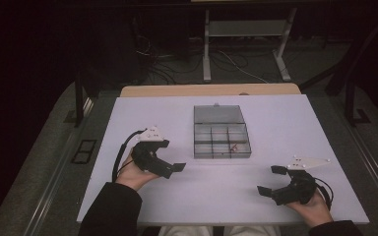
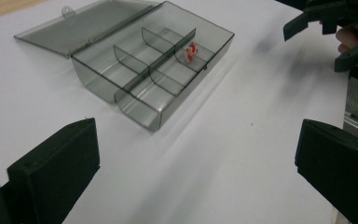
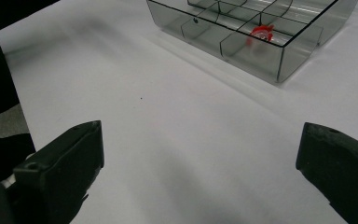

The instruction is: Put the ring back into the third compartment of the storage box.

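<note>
Smoky clear plastic box [image 1: 221, 140]: sits on the white surface [image 1: 275, 128] about midway between the left and right edges, nearer the far edge than the near one; divided into small compartments.
Lid [image 1: 217, 114]: hinged open and lying flat on the surface behind the box, toward the far edge.
Red small item [image 2: 190, 51]: lies inside one compartment of the box, in the row nearest the person, right of the middle; too small to identify.
Left gripper [image 1: 173, 168]: held near the left edge, jaws wide apart and holding nothing, well apart from the box.
Right gripper [image 1: 271, 181]: held near the near right corner, jaws wide apart and holding nothing, pointing toward the box from a distance.
</note>
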`<state>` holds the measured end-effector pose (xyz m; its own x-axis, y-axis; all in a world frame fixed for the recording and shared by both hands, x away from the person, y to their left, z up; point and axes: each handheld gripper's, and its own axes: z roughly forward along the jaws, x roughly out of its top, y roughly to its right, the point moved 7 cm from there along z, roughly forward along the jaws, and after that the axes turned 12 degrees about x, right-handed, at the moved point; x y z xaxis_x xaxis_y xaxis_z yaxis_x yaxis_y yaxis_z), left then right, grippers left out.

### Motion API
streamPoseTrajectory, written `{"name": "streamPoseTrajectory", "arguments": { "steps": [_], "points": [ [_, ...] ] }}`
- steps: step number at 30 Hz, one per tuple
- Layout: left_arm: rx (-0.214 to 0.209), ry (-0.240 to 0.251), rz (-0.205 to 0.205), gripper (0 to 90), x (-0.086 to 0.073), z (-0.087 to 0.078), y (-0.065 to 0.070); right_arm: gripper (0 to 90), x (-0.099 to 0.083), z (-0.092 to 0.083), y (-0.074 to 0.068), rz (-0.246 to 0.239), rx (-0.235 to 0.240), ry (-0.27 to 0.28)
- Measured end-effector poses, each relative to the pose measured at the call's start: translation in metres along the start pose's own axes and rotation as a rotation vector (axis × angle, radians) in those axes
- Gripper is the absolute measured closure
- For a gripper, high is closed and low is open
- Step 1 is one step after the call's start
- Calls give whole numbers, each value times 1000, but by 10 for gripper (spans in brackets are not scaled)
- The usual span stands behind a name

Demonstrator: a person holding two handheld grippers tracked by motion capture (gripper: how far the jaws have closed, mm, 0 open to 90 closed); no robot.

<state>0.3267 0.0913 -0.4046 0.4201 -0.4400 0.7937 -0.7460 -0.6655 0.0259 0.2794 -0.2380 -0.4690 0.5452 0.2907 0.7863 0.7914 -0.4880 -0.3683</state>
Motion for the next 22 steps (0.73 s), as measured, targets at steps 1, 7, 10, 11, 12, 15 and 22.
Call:
{"name": "streamPoseTrajectory", "arguments": {
  "steps": [1, 7, 10, 11, 12, 15, 22],
  "points": [
    [0, 1, -3, 0, -3, -2, 1, 7, 0, 0, 0, 0, 0, 0],
    [13, 5, -21, 0, -26, -9, 5, 7, -1, 0, 1, 3, -5, -4],
    [31, 1, -33, 0, -38, -10, 7, 7, -1, 0, 1, 1, -7, -5],
    [32, -3, -39, 0, -42, -10, 7, 7, -1, 0, 1, 1, -7, -5],
    [32, -7, -40, 0, -46, -11, 7, 7, -1, 0, 1, 2, -7, -5],
    [35, -15, -55, 0, -58, -11, 8, 7, -2, 0, 1, 5, -9, -6],
    [34, -16, -76, 0, -75, -9, 10, 7, -2, 0, 1, 3, -8, -8]
  ]
}}
